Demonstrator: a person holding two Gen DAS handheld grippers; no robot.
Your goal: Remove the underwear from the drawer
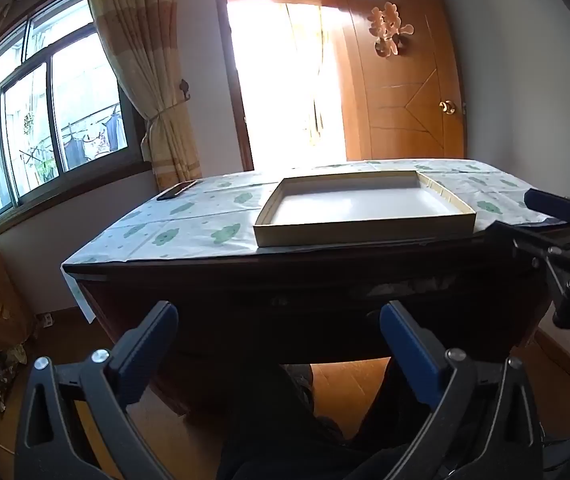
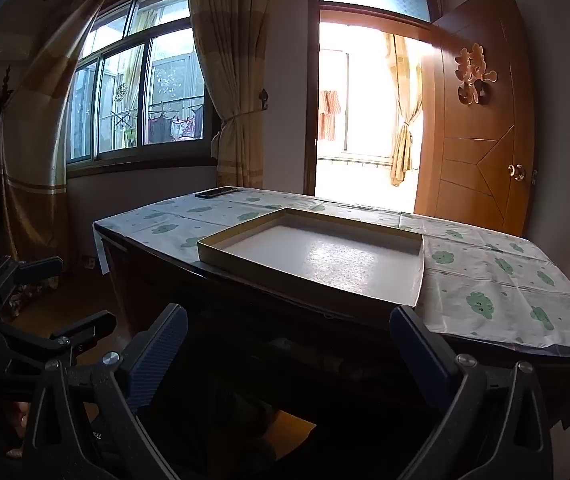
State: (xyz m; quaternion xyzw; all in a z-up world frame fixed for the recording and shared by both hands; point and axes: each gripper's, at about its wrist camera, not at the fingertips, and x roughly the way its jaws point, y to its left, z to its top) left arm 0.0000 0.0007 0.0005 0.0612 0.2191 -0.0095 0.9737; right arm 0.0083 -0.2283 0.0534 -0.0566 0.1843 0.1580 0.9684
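A dark wooden desk [image 1: 245, 292] stands in front of me, with its drawer front [image 1: 325, 300] in shadow under the top. A thin pale mottled strip [image 1: 405, 286] shows in a narrow gap there; I cannot tell what it is. No underwear is plainly visible. My left gripper [image 1: 281, 344] hangs open before the drawer front with nothing between its fingers. My right gripper [image 2: 289, 344] is also open and empty, level with the desk's near edge [image 2: 305, 308]. Each wrist view catches the other gripper at its side: the right gripper [image 1: 525, 220] and the left gripper [image 2: 65, 296].
A shallow cardboard tray [image 1: 365, 232] lies on the cloud-print tablecloth [image 1: 189, 224], and a dark phone [image 1: 177, 190] rests at the far left corner. Behind are a window, curtains and an open wooden door [image 1: 405, 80]. The person's dark-trousered legs [image 1: 285, 420] sit under the desk.
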